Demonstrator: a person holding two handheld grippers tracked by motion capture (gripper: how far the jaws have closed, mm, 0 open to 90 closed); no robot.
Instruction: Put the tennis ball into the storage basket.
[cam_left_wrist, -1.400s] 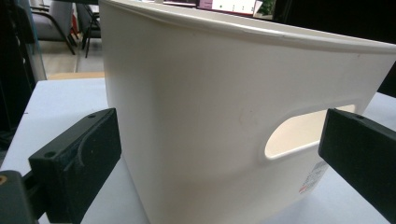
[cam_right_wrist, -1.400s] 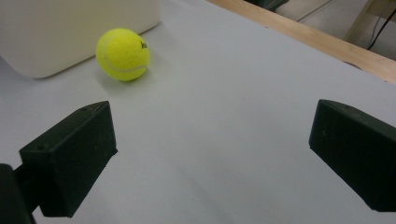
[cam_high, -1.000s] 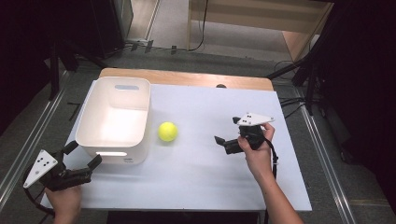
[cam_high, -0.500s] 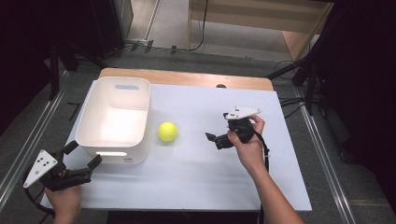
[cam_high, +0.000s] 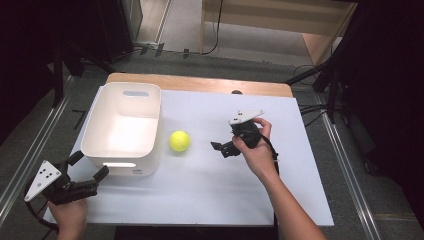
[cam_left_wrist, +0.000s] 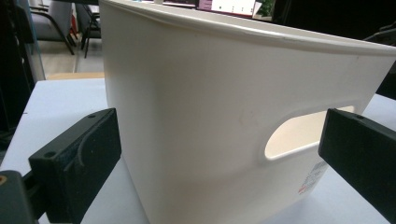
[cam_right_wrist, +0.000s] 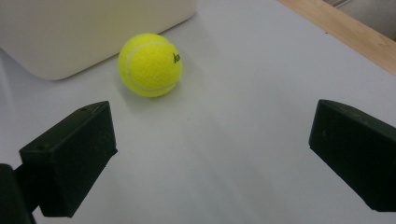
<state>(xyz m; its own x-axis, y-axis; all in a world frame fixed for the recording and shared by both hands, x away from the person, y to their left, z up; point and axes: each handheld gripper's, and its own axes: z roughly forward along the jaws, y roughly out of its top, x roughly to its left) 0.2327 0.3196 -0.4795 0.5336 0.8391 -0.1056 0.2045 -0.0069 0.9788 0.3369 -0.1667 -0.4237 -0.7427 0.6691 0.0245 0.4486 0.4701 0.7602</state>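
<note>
The tennis ball (cam_right_wrist: 150, 65) lies on the desk (cam_high: 210, 185) ahead of the right tongs (cam_right_wrist: 210, 154) (spread wide, grasping nothing), untouched.

Bright light pours down on the white table (cam_high: 200, 190) in the high view, while the floor and room around it sink into near black. Glare burns out the floor inside the white bin (cam_high: 122, 132), and a hot strip glows along its near wall. The tennis ball (cam_right_wrist: 150, 64) is sharp in the right gripper view, casting a soft, faint shadow toward the camera. The black jaws at the bottom of both gripper views are close and slightly soft. The bin wall (cam_left_wrist: 210, 116) is evenly lit and creamy, and the background behind it is blurred.
</note>
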